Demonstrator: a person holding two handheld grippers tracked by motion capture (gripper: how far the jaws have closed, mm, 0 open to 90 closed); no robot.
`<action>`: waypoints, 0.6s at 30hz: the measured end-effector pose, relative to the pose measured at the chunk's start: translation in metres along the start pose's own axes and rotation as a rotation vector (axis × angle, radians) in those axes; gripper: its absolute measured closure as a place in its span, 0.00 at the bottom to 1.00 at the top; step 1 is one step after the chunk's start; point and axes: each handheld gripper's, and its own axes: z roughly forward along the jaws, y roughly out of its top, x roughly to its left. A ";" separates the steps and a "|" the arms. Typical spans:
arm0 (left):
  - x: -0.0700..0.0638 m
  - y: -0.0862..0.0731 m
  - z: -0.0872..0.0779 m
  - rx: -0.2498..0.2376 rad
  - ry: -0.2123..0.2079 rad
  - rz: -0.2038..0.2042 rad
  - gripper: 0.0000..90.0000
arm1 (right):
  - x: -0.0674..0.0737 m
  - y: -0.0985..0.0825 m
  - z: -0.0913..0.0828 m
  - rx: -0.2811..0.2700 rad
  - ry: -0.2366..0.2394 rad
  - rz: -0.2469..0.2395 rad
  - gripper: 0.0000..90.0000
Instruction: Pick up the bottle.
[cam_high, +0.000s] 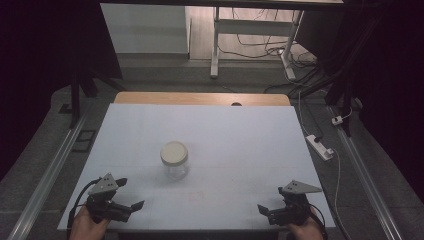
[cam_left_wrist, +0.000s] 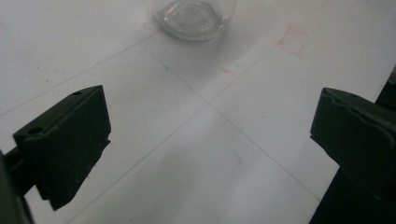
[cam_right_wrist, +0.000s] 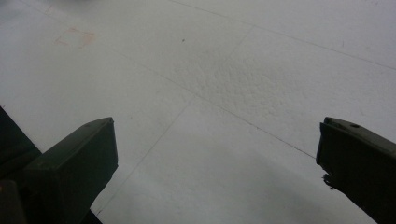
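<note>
A lidded glass jar (cam_high: 174, 159) stands near the desk's (cam_high: 240, 135) centre. The left gripper (cam_high: 129, 194) and right gripper (cam_high: 268, 200) rest at the near corners, both spread wide, holding nothing.

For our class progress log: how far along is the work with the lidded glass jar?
Nothing looks done: the clear glass jar stands mid-table with its cream lid on. Nothing is in hand; the left gripper and right gripper sit open at the near edge. Reaching, gripping and handling remain.
</note>
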 end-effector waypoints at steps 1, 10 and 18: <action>0.000 0.001 0.000 -0.006 0.001 0.000 0.00 | 0.000 0.000 0.000 0.001 0.000 0.001 0.00; 0.004 0.007 0.015 0.017 0.000 -0.013 0.00 | 0.000 0.000 0.001 0.007 0.006 -0.004 0.00; 0.008 0.015 0.027 0.001 -0.012 -0.010 0.00 | 0.001 0.000 0.001 0.011 0.009 -0.006 0.00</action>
